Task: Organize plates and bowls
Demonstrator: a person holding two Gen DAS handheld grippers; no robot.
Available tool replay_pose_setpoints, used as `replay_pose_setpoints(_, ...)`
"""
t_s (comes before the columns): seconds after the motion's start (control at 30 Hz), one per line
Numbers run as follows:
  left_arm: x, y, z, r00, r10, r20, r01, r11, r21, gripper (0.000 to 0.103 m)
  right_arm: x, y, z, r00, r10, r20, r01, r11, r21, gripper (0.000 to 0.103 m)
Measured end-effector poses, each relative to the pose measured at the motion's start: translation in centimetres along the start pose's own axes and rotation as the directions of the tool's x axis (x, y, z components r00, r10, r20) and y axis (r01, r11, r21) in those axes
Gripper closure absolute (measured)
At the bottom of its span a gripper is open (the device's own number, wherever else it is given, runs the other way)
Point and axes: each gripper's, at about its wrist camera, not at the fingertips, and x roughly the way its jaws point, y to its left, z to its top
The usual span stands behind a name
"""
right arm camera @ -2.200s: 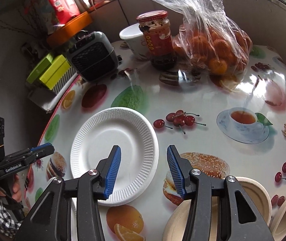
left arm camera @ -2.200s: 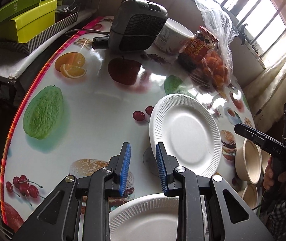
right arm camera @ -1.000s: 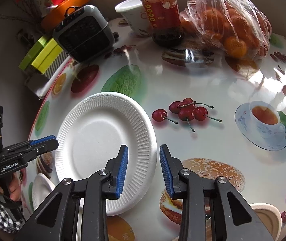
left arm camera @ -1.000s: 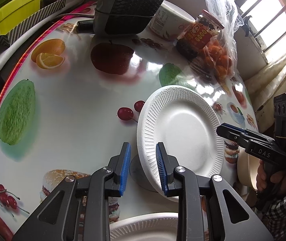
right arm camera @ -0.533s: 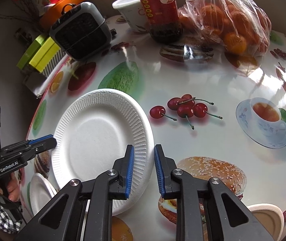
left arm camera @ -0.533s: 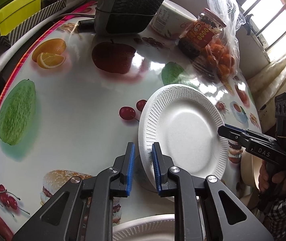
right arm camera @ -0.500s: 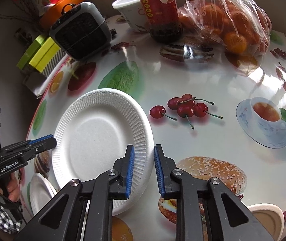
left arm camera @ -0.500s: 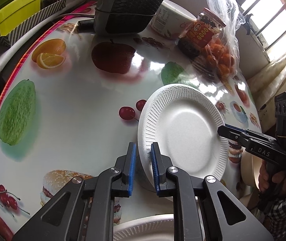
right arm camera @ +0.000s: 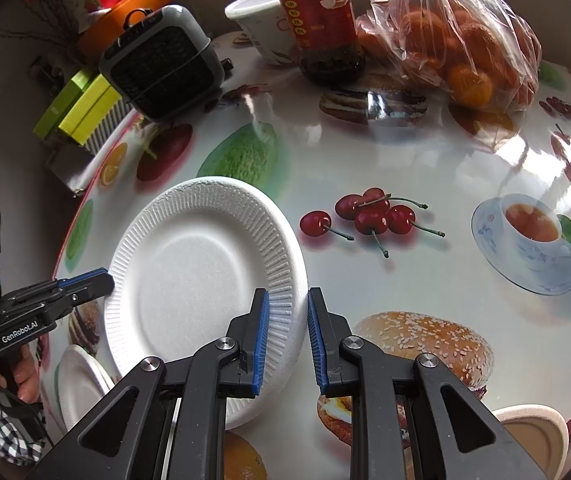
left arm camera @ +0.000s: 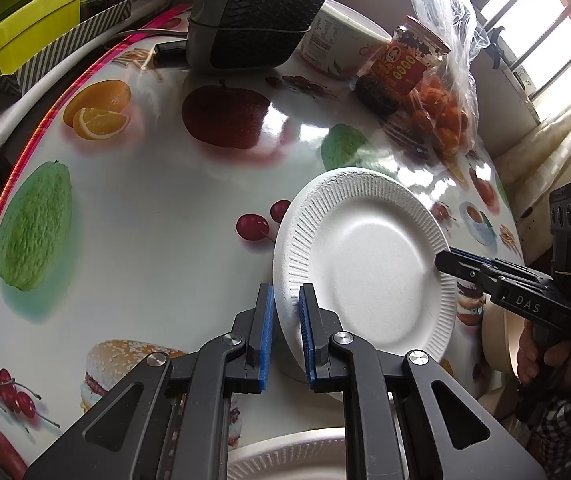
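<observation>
A white ribbed paper plate (left arm camera: 365, 264) lies on the fruit-print table and also shows in the right wrist view (right arm camera: 201, 276). My left gripper (left arm camera: 285, 336) has its blue pads close on either side of the plate's near rim, a thin gap still showing. My right gripper (right arm camera: 287, 336) straddles the opposite rim, its jaws a little apart; it also shows in the left wrist view (left arm camera: 445, 258). A second white plate (left arm camera: 289, 456) lies below my left gripper. Beige bowls (right arm camera: 533, 436) sit at the right edge.
A dark fan heater (left arm camera: 253, 8), a white tub (left arm camera: 337, 48), a red-labelled jar (left arm camera: 397, 68) and a bag of oranges (right arm camera: 457, 36) stand at the table's far side. Yellow-green boxes (left arm camera: 33, 36) lie beyond the left edge.
Both grippers moved in over the plate's rim and narrowed their jaws. In the last half second the right jaws widened slightly; the plate looks slightly tilted.
</observation>
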Motion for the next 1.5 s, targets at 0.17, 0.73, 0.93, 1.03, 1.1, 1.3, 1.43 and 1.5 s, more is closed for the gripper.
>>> replay_pose_setpoints(0.17,-0.1,0.0,0.0,1.000,0.003,0.003,-0.003,1.000,0.001,0.090,-0.1,0.0,0.1,1.000,0.007,0.002,-0.007,1.000,0.006,0.084)
replay_pose_setpoints(0.73,-2.3,-0.1,-0.2,0.999,-0.004,0.045,0.004,1.000,0.003,0.090,-2.1,0.8,0.2,0.999,0.008,0.045,-0.008,1.000,-0.015,0.084)
replay_pose_setpoints(0.93,-3.5,-0.3,-0.3,0.998,-0.012,0.064,0.011,1.000,0.005,0.090,-3.4,1.4,0.0,0.998,0.009,0.067,-0.007,1.000,-0.025,0.084)
replay_pose_setpoints(1.03,-4.3,-0.3,-0.5,0.997,-0.019,0.076,0.018,1.000,0.008,0.090,-4.1,1.8,-0.1,0.997,0.008,0.075,-0.005,1.000,-0.030,0.084)
replay_pose_setpoints(1.1,-4.8,-0.4,-0.6,0.996,-0.023,0.083,0.022,1.000,0.011,0.090,-4.5,2.0,-0.3,0.997,0.006,0.082,-0.003,0.999,-0.034,0.084)
replay_pose_setpoints(1.3,-6.1,-0.3,-1.3,0.995,-0.027,0.098,0.026,1.000,0.009,0.090,-5.5,3.0,-1.0,0.996,0.012,0.091,-0.008,0.999,-0.043,0.084)
replay_pose_setpoints(1.43,-7.0,-0.1,-1.8,0.994,-0.029,0.106,0.028,1.000,0.010,0.090,-6.2,3.7,-1.7,0.995,0.020,0.093,-0.016,0.999,-0.050,0.084)
replay_pose_setpoints(1.5,-7.4,0.0,-2.0,0.994,-0.028,0.109,0.027,1.000,0.008,0.090,-6.4,4.1,-2.0,0.995,0.024,0.093,-0.019,0.998,-0.055,0.084)
